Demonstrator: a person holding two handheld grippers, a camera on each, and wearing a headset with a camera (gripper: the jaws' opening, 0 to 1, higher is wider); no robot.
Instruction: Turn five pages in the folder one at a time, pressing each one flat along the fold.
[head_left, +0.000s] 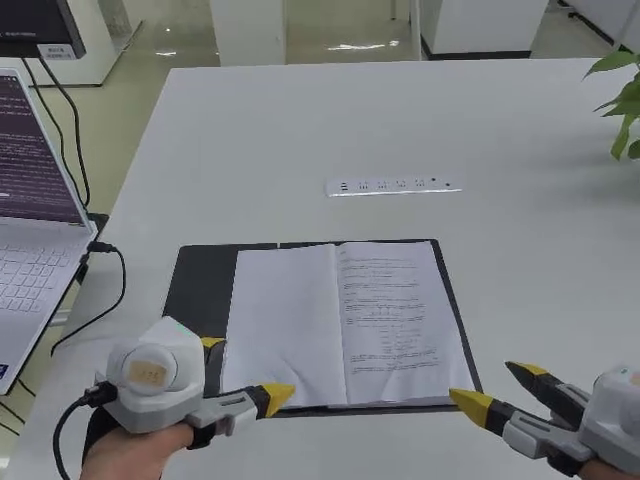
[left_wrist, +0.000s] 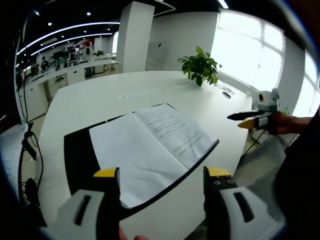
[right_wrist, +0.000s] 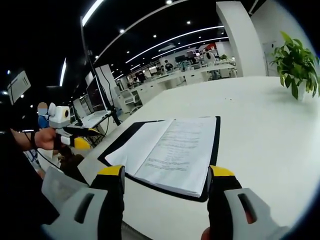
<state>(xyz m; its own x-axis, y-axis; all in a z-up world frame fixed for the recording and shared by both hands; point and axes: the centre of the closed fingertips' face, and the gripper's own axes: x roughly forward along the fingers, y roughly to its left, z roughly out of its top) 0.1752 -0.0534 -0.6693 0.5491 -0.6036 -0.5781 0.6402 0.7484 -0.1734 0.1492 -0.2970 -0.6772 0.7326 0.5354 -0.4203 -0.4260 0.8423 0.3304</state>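
as neither claw has yet touched a leaf, i judge the step in hand to be the pick-up of a page. the table bears the folder, open and flat at my near edge, between the two claws.

to turn it well, i judge: take the printed page, top sheet alone, by its free right edge; carry it in an arc onto the blank page; then press along the fold. the right gripper, jaws wide and empty, sits just off the near right corner, well placed for the pinch. the left gripper, likewise wide and empty, hovers by the blank page's near left corner and should steady that side. risk, in my judgement: two sheets lifting together.

orientation: the open spread's long axis runs left to right across me. the fold runs near to far, leaning slightly left at its far end. the print's head points to the far side, so it reads upright to me.
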